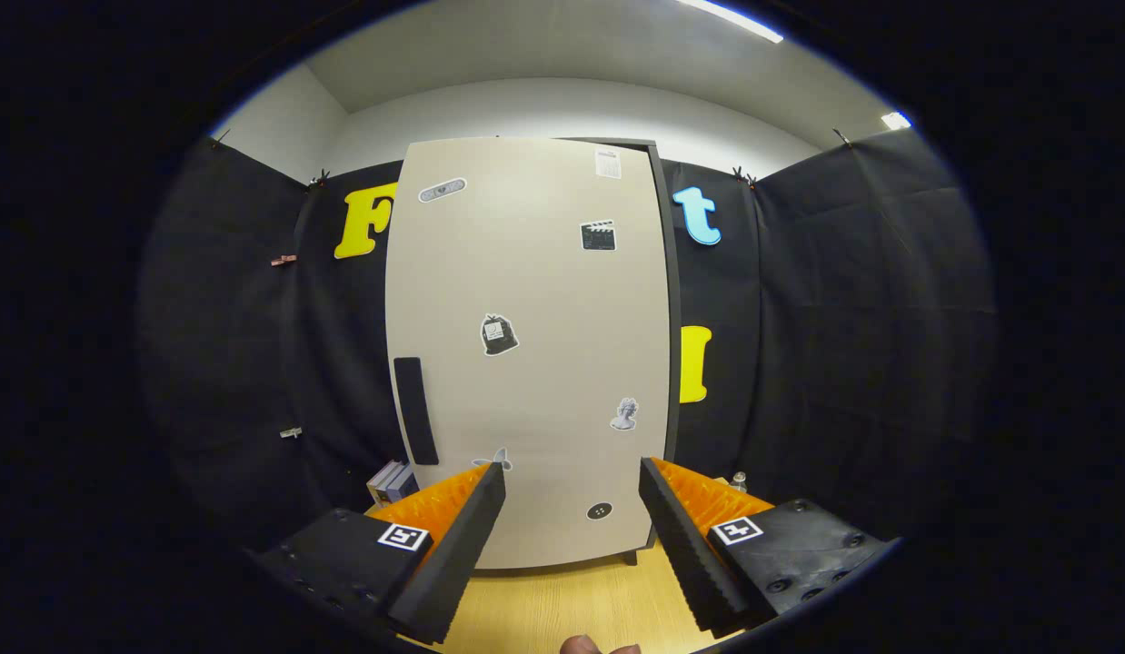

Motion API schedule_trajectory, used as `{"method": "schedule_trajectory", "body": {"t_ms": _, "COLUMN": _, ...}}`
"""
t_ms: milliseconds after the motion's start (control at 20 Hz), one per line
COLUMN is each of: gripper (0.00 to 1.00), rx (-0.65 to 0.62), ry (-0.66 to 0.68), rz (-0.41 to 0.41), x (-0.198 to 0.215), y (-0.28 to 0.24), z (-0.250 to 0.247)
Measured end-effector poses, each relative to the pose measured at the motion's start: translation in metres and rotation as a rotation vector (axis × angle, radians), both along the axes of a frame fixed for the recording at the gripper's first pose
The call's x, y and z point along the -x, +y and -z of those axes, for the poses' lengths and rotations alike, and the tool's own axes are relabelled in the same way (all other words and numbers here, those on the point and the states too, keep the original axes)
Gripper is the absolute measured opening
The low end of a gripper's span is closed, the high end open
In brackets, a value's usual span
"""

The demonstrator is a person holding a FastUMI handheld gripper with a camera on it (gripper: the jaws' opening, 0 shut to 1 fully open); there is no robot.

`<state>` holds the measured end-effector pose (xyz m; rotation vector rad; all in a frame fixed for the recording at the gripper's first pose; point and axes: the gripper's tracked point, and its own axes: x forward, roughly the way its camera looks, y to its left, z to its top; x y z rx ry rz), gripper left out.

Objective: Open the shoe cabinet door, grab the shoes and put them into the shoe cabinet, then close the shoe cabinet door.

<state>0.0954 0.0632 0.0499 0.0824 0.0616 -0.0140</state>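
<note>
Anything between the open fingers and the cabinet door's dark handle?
In the gripper view, nothing: the gripper is open and empty, with only the closed door panel beyond; the handle sits up-left.

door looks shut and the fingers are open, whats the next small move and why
Probably ease the gripper forward and toward the dark handle on the cabinet door. The door is closed, the fingers are spread with nothing between them, and the handle sits beyond the tip of the one nearer it, so it is not yet within grasp. No shoes can go in until it opens.
</note>
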Motion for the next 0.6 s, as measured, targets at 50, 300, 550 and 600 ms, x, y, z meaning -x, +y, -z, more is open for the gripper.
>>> {"method": "schedule_trajectory", "body": {"t_ms": 50, "gripper": 0.97, "rx": -0.001, "ry": 0.001, "rz": -0.001, "x": 0.0002, "y": 0.0003, "z": 0.0006}}
{"method": "schedule_trajectory", "body": {"t_ms": 300, "gripper": 0.97, "rx": -0.005, "ry": 0.005, "rz": 0.006, "x": -0.0009, "y": -0.0015, "z": 0.002}}
{"method": "schedule_trajectory", "body": {"t_ms": 550, "gripper": 0.97, "rx": -0.003, "ry": 0.002, "rz": 0.013, "x": -0.0018, "y": -0.0028, "z": 0.0013}}
{"method": "schedule_trajectory", "body": {"t_ms": 600, "gripper": 0.97, "rx": -0.002, "ry": 0.002, "rz": 0.015, "x": -0.0018, "y": -0.0037, "z": 0.0011}}
